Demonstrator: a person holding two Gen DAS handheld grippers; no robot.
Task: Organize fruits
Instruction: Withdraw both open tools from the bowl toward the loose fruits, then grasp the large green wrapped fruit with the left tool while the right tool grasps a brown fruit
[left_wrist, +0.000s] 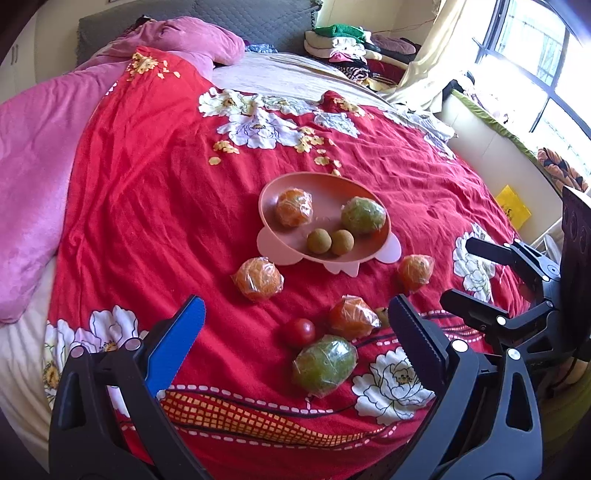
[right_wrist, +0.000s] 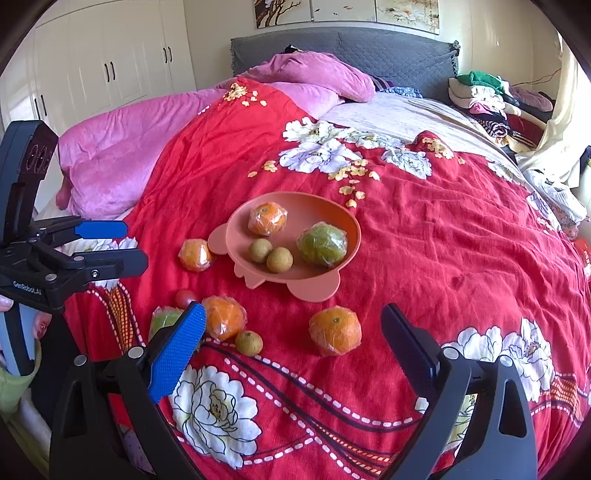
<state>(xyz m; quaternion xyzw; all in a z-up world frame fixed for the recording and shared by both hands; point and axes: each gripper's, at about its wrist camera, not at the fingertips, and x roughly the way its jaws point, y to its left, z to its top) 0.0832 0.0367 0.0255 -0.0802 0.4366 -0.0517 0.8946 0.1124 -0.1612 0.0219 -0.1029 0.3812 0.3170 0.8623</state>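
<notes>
A pink bowl (left_wrist: 269, 190) (right_wrist: 236, 236) sits on the red bedspread and holds a wrapped orange (left_wrist: 294, 207), a wrapped green fruit (left_wrist: 363, 215) and two small brown fruits (left_wrist: 330, 241). On the cover in front of it lie wrapped oranges (left_wrist: 257, 278) (left_wrist: 415, 272) (left_wrist: 354, 316), a red tomato (left_wrist: 300, 332), a wrapped green fruit (left_wrist: 325, 364) and a small brown fruit (right_wrist: 249, 343). My left gripper (left_wrist: 297, 325) is open above the tomato cluster. My right gripper (right_wrist: 293, 332) is open, with an orange (right_wrist: 334, 331) just ahead between its fingers.
Pink quilts (right_wrist: 122, 147) lie piled at the left and back of the bed. Folded clothes (right_wrist: 491, 99) are stacked at the far right by the grey headboard (right_wrist: 343, 48). The bed's right edge borders a window (left_wrist: 535, 66).
</notes>
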